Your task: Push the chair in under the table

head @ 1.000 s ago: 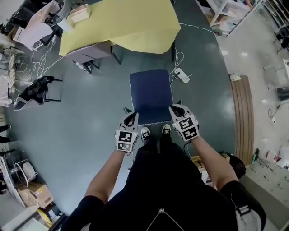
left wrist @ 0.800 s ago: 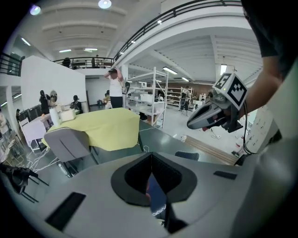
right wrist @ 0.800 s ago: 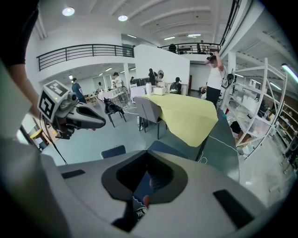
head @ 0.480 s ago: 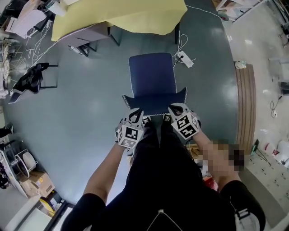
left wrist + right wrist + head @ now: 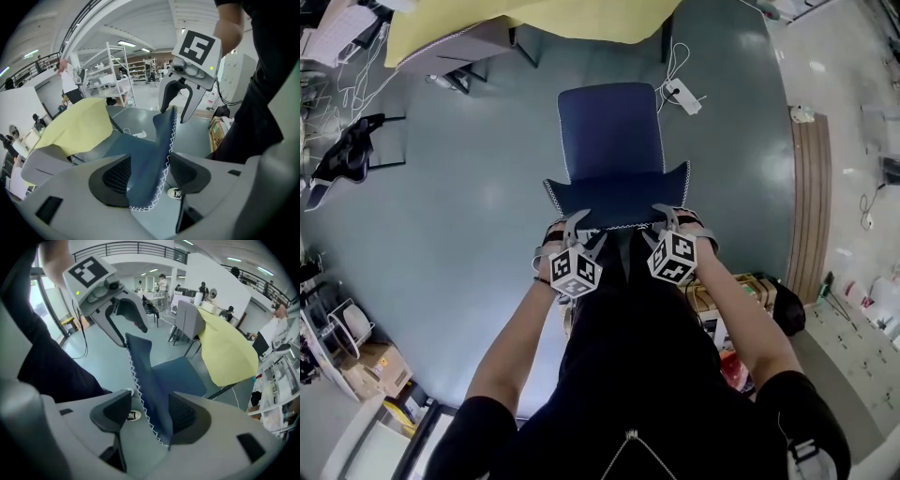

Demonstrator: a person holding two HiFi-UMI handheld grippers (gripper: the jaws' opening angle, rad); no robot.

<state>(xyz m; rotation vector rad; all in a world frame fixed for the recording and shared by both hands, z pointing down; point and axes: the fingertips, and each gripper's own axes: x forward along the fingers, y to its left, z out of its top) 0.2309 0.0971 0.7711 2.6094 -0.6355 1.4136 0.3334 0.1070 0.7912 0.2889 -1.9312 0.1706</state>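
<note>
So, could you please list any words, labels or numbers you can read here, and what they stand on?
No text can be read.
Left marker cube and right marker cube: square patterns only, no letters.
Cardboard box at lower left: any print too small to read.

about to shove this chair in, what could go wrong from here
The left gripper and right gripper have their jaws opening with the top edge of the dark blue fabric chair between them, not clamped; a push may slip off.
The white power strip and its cable lie on the floor by the chair's far right side; a leg could snag them.
The yellow cloth hangs over the grey table ahead and may catch the seat.
</note>
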